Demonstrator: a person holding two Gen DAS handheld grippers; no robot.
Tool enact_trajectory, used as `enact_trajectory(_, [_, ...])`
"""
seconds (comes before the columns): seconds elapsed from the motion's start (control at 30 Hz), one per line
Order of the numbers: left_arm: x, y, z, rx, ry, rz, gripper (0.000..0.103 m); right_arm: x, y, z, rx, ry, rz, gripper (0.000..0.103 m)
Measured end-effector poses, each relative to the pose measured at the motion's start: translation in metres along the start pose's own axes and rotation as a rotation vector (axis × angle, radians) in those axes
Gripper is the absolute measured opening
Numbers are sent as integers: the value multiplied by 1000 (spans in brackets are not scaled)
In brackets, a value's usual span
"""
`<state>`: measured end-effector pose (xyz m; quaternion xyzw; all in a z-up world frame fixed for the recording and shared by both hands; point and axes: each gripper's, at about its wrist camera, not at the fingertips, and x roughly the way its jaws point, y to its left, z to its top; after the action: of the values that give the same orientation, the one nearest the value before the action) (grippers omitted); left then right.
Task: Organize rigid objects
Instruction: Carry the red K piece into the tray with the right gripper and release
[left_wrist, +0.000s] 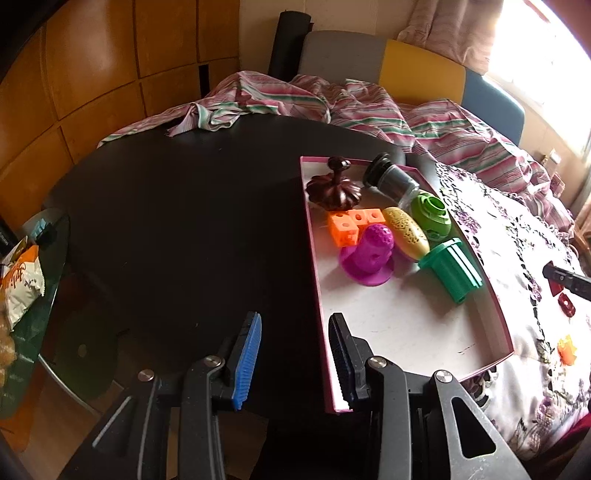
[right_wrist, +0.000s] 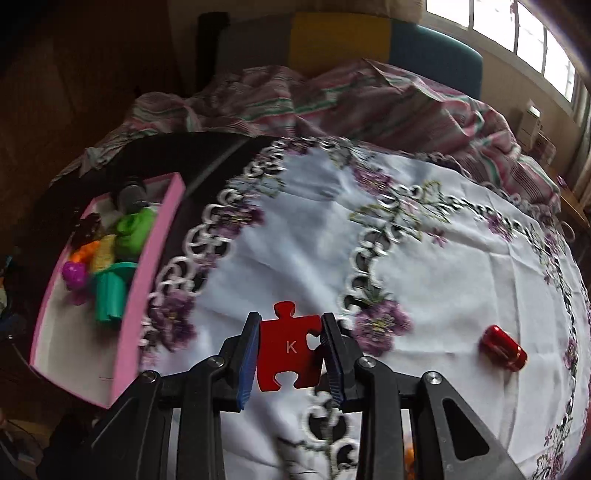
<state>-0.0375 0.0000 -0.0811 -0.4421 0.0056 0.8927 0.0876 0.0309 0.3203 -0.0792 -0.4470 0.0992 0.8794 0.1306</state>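
Right gripper (right_wrist: 290, 354) clamps flat red "K" jigsaw piece (right_wrist: 288, 349); keep level toward pink-rimmed tray (right_wrist: 147, 258), frame left. Left gripper (left_wrist: 295, 354) wide, empty.

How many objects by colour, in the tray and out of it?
In the pink tray:
Brown: 1
Black/clear: 1
Orange: 1
Purple: 1
Yellow: 1
Green: 2
Outside:
Red: 2, puzzle piece in right gripper, cylinder
Orange: 1
Total: 10
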Motion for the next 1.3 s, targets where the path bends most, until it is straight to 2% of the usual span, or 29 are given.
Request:
enact_trajectory(0.13, [0,7,0,-21,-1,8,39,-5,61,7,-77,-12,152,32])
enact_trajectory(0.27, [-2,12,1,-29,-13,15,39,8,123,8,-145,27,285,32])
enact_trajectory(0.4, [-2,18,1,-41,-11,19,39,34,173,7,-182,89,353,32])
enact_trajectory(0.5, [0,21,1,-48,-6,23,39,57,198,9,-157,149,383,32])
enact_trajectory(0.73, [5,30,-1,-71,9,29,39,100,231,9,-120,199,338,32])
enact_trajectory(0.8, [7,31,-2,-75,14,29,39,102,235,10,-125,174,333,32])
enact_trajectory(1.07, [6,34,-4,-81,13,32,39,101,242,3,-115,178,350,36])
enact_trajectory(1.3, [2,33,-3,-78,-1,41,39,91,230,6,-107,145,342,37])
